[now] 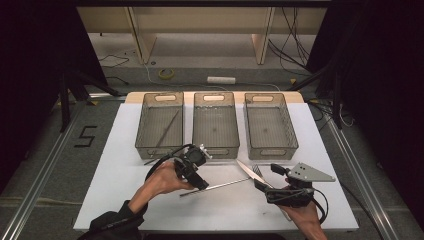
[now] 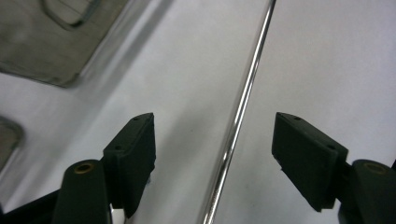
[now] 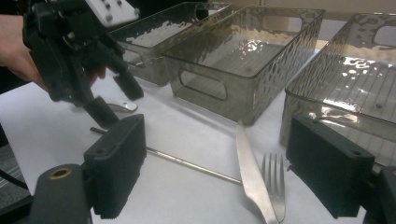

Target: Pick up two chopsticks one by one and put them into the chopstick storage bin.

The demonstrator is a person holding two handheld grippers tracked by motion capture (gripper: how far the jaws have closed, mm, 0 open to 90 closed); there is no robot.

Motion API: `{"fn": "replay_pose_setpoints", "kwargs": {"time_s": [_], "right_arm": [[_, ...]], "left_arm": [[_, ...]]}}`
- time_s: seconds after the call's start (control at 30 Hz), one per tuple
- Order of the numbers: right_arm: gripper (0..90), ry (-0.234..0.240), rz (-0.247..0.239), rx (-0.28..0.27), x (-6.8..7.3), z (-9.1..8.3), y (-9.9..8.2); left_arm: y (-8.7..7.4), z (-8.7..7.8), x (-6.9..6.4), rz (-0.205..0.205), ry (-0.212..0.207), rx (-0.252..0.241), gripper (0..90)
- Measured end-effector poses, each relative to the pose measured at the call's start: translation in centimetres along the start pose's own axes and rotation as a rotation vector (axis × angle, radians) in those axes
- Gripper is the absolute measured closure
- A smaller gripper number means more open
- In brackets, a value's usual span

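left gripper (image 2: 215, 140) open astride metal rod (image 2: 236, 121) (not touching), right gripper (image 3: 215, 163) open, empty

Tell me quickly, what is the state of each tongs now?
Left tongs: open, jaws either side of the thin metal rod, not touching it.
Right tongs: open, holding nothing; knife and fork lie ahead.

One sign can be read: a black digit "5" (image 1: 85, 136), marked in straight strokes on the grey floor (image 1: 45, 150). It lies to the left of the white table (image 1: 125, 130), level with the left-hand bin (image 1: 160, 124). No lettering, label or brand can be made out on the bins, the cutlery or the tools.
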State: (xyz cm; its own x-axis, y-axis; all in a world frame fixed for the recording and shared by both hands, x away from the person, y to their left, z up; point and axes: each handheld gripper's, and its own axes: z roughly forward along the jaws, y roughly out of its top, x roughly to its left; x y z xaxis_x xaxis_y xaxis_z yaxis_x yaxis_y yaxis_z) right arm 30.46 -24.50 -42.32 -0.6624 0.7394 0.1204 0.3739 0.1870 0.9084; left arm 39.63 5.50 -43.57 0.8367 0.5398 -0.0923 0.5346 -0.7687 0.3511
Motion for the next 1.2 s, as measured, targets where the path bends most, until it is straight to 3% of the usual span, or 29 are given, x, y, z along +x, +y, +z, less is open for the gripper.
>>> {"fn": "replay_pose_setpoints", "kwargs": {"time_s": [0.27, 0.4, 0.63, 1.2], "right_arm": [[21.1, 0.003, -0.005, 0.002, 0.0, 0.0, 0.0], [21.1, 0.003, -0.006, 0.004, 0.1, 0.0, 0.0], [21.1, 0.003, -0.006, 0.003, 0.1, 0.1, 0.0], [21.2, 0.004, -0.006, 0.003, 0.1, 0.0, 0.0]], "left_arm": [[0.0, 1.3, -0.4, 0.032, 0.011, 0.048, 43.7], [0.1, 1.9, -0.8, 0.041, 0.037, 0.077, 49.5], [0.5, 2.5, -1.3, 0.087, 0.033, 0.127, 58.3], [1.0, 2.9, -1.6, 0.109, 0.025, 0.149, 73.4]]}}
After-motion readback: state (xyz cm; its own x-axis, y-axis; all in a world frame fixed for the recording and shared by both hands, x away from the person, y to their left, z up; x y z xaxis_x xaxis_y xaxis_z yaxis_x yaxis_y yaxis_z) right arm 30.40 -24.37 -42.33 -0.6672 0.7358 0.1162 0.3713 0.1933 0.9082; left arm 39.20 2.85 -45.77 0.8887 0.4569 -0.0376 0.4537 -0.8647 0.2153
